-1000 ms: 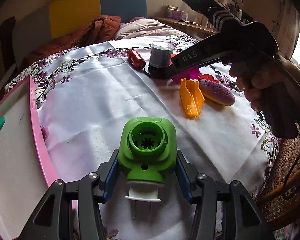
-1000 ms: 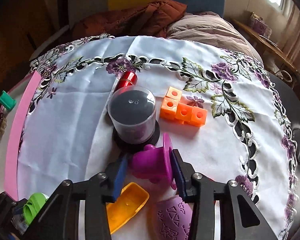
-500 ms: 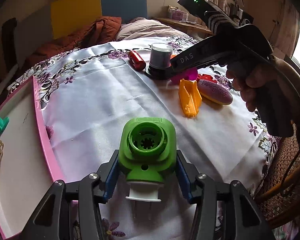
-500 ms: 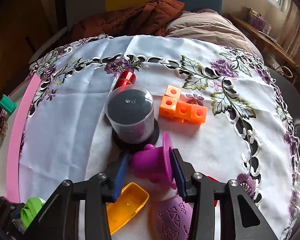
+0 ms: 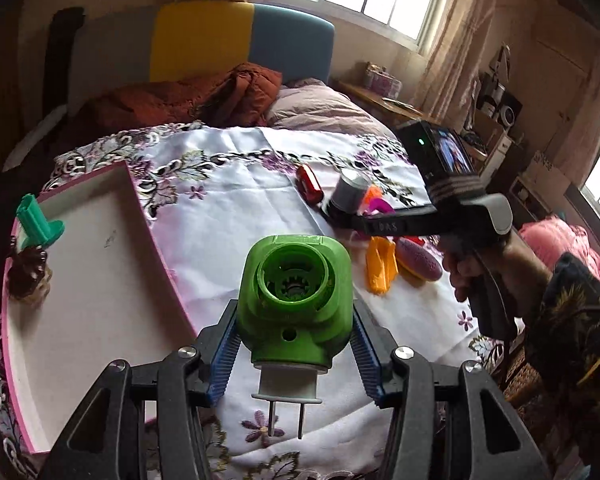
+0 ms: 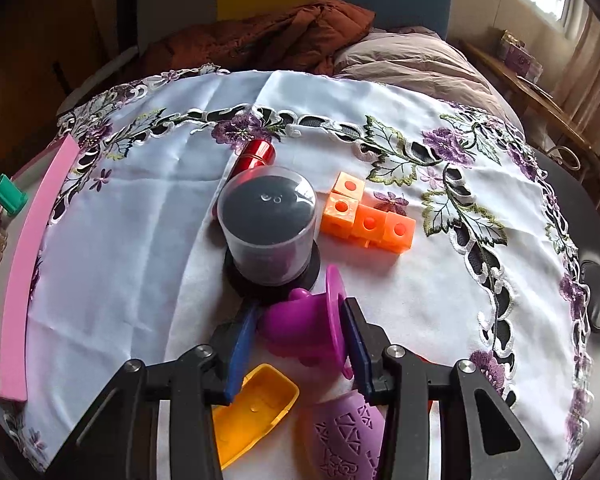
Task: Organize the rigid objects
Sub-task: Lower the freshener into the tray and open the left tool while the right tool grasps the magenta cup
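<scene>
A white embroidered tablecloth [image 6: 148,248] with purple flowers covers the table. Beyond its far edge lie a rust-brown quilted jacket [image 6: 268,36] and a mauve duvet [image 6: 416,60], before a yellow-and-blue headboard [image 5: 244,44].

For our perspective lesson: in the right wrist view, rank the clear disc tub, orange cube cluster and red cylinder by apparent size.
1. clear disc tub
2. orange cube cluster
3. red cylinder, partly hidden behind the tub and farther away, so its true size is unsure.

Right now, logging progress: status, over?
Left gripper shut on green plug-in device. Right gripper clamps purple cup. Disc case close ahead.
</scene>
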`<state>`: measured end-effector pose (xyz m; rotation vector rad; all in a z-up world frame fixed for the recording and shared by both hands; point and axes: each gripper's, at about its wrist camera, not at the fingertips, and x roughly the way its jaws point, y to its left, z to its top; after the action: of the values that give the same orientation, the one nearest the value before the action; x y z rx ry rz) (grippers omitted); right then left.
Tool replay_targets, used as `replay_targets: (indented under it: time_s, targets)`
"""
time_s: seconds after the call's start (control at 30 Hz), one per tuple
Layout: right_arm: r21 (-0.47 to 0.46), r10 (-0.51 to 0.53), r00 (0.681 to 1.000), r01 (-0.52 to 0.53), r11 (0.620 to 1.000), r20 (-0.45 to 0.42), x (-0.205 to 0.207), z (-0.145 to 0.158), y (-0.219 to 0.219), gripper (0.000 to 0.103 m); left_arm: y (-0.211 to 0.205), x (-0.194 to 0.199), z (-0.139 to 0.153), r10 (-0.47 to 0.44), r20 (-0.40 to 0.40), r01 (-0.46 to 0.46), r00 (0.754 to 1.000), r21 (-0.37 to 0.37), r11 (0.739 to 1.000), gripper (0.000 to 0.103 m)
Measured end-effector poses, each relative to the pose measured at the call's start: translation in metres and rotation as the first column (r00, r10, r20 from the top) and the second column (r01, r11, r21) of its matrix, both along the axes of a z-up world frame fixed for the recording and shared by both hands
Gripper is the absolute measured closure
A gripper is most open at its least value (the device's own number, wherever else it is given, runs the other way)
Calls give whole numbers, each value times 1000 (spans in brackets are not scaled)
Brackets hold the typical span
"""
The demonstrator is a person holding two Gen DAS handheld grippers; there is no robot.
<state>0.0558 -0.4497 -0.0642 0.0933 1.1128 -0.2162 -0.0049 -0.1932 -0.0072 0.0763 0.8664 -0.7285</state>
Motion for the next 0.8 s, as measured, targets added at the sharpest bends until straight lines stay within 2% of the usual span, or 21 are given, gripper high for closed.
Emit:
replay_targets:
  time_s: [0.17, 0.3, 0.4, 0.63, 0.73, 0.8]
  targets:
    - [-18, 7, 1000, -7, 1000, -4, 0, 0, 2, 60, 38, 34, 4, 139, -37, -140, 990, -24, 990, 50]
    - [-19, 8, 1000, -9, 1000, -4, 0, 0, 2, 60, 68, 68, -3, 251, -83, -253, 964, -17, 967, 51]
    - [-22, 10, 1000, -10, 1000, -4, 0, 0, 3, 60, 82, 93, -8, 308, -89, -310, 947, -1, 951, 50]
    - [-23, 11, 1000, -11, 1000, -4, 0, -1, 3, 60, 85, 159, -21, 384, -105, -383, 917, 32, 923, 50]
    - [-25, 13, 1000, -13, 1000, -5, 0, -1, 3, 60, 83, 183, -30, 419, -109, -414, 902, 63, 908, 50]
    - [-24, 13, 1000, -13, 1000, -4, 0, -1, 3, 60, 78, 196, -36, 436, -76, -428, 897, 110, 897, 50]
